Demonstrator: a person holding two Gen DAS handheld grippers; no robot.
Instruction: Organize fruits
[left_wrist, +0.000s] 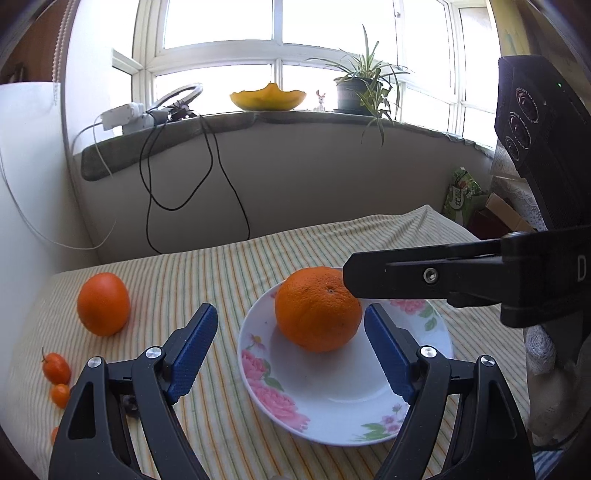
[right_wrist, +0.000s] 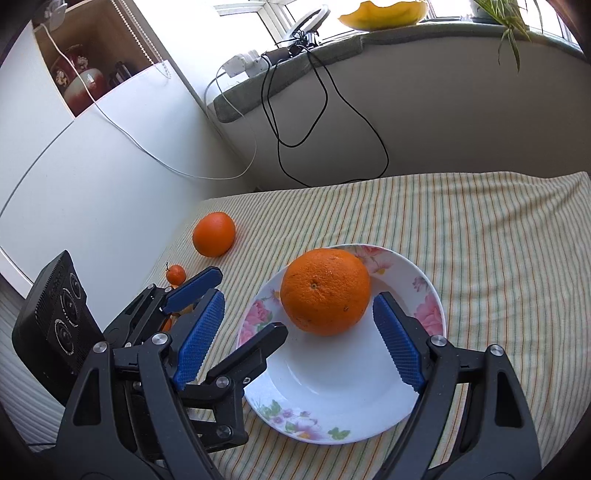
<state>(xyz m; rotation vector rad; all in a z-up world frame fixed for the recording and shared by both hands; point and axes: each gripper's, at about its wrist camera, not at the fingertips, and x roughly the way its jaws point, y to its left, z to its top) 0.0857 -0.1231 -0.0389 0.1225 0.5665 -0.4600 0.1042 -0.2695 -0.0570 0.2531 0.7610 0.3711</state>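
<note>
Between the wide-open, empty jaws of the right gripper (right_wrist: 297, 339) and just ahead of the equally spread, empty left gripper (left_wrist: 290, 350), the large orange (right_wrist: 325, 291) sits free at about 12 o'clock in the floral plate (right_wrist: 332, 413), the plate's only contents. It looks firm, fairly heavy and prone to roll, so grip across its widest middle. A second orange (left_wrist: 103, 303) lies on the striped cloth (left_wrist: 221, 266) at 10 o'clock, with kumquats (left_wrist: 56, 367) at 8 o'clock.

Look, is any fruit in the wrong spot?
Maybe. One orange sits on the plate, but another orange and the small fruits lie loose on the cloth. Nothing is spilled or broken.
</note>
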